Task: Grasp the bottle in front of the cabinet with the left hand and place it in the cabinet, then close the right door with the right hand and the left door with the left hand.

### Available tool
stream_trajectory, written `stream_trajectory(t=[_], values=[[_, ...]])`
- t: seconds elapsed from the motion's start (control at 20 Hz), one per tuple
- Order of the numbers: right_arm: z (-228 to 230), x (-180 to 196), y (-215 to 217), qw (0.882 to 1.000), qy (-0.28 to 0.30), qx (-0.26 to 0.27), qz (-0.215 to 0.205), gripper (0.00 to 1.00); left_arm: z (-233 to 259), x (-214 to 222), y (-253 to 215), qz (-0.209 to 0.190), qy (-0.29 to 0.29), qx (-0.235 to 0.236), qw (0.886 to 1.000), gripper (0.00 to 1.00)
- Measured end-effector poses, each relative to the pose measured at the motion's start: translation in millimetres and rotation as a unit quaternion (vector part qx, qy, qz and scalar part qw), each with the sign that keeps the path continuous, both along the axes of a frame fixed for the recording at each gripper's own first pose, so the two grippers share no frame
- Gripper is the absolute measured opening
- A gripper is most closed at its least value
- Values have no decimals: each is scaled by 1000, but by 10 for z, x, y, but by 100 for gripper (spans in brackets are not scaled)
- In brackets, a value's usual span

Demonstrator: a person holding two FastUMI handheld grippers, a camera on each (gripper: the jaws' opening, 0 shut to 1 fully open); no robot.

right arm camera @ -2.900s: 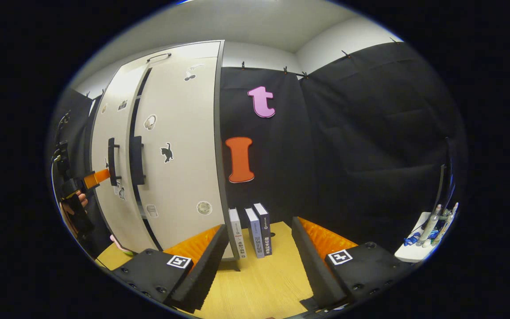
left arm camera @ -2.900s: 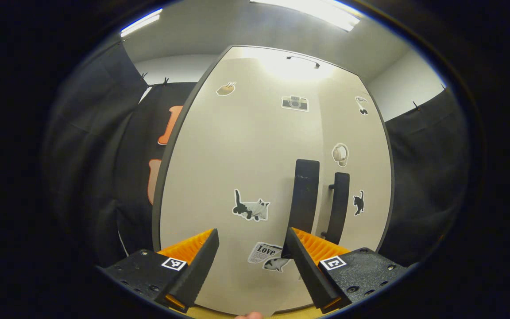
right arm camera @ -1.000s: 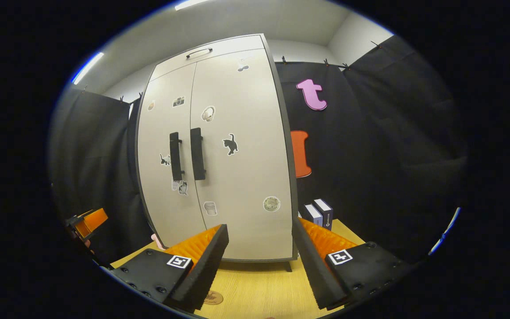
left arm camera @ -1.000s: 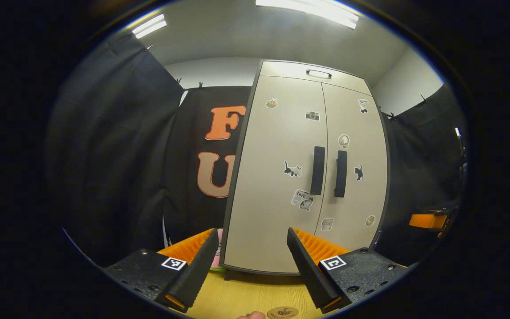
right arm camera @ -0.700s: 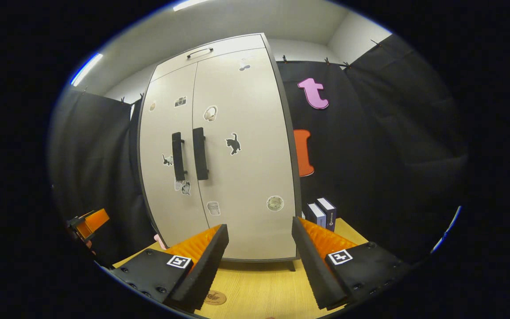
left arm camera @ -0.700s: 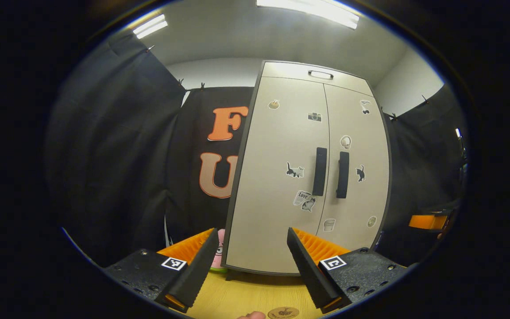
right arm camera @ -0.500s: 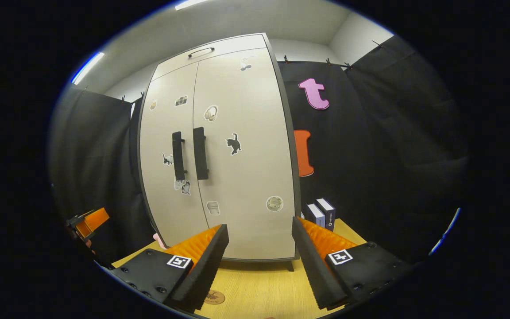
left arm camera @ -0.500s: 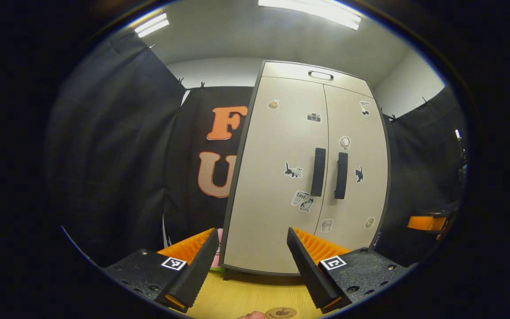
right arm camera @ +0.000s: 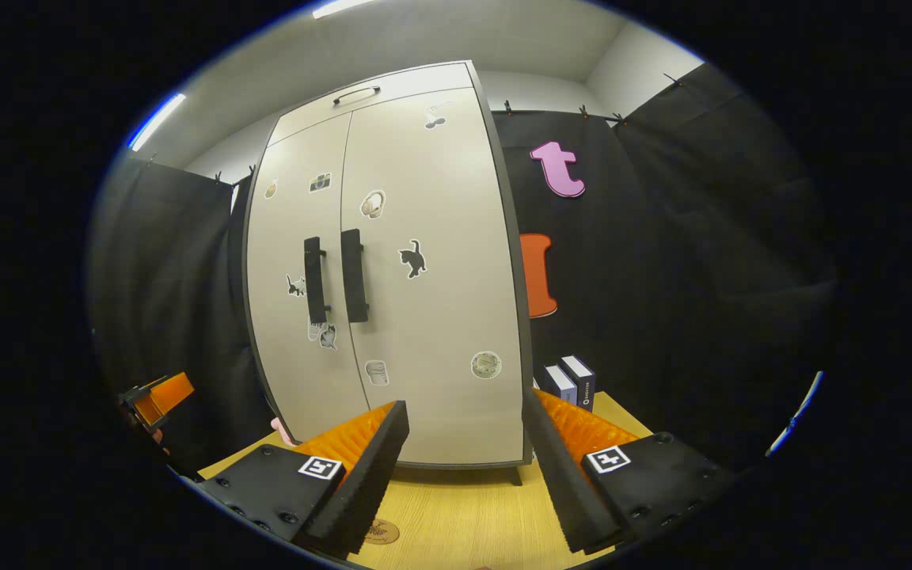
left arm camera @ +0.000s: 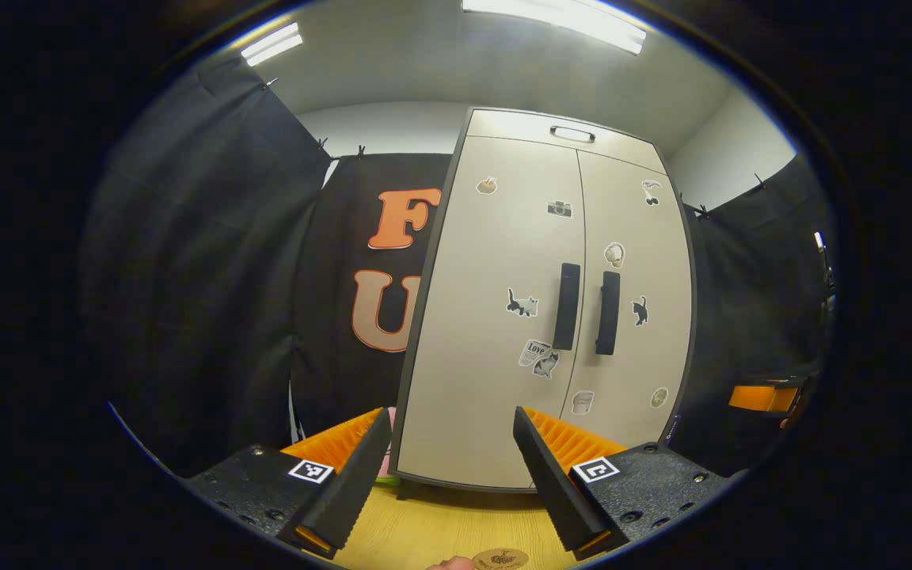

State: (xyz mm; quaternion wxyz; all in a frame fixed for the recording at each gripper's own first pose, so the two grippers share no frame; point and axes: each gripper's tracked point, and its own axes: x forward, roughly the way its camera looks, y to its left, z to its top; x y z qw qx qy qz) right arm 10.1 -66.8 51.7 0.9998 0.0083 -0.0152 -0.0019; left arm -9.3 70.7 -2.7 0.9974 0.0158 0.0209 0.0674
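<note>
In the left gripper view the left gripper (left arm camera: 448,483) sits low over the table (left arm camera: 440,534), its two fingers spread wide with nothing between them, pointing level toward the cabinet (left arm camera: 495,380). The cabinet stands upright, its long axis vertical, facing the camera a little from its left side. The left door (left arm camera: 495,317) and right door (left arm camera: 630,317) lie flush, both closed, their two dark handles (left arm camera: 567,306) upright and just beside each other at the seam. The bottle cannot be seen; with the doors closed, the inside is hidden. A pink thing (left arm camera: 390,443) at the cabinet's left foot is mostly hidden behind a finger and too cut off to tell. A round coaster (left arm camera: 501,558) lies on the table at the bottom edge, partly cropped, beside a fingertip of the holding hand. At far right the right gripper (left arm camera: 761,396) shows small and dim (its gap cannot be read from there).

In the right gripper view the left gripper (right arm camera: 157,397) shows at far left, cut off by the rim. The cabinet (right arm camera: 424,317) fills the middle, doors closed. The right gripper (right arm camera: 464,475) hangs level before it, fingers wide apart and holding nothing. Two books (right arm camera: 571,380) stand upright just right of the cabinet, partly hidden by a finger.
</note>
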Motion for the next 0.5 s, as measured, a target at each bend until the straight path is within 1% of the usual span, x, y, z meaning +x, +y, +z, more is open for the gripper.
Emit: stream_trajectory(t=[0.25,0.5], values=[[-16,10,9,1000,2,0,2,96,-45,-20,-14,1,8,-10,1000,94],[-23,17,9,1000,4,-1,1,96,-59,-17,-17,1,10,-10,1000,94]])
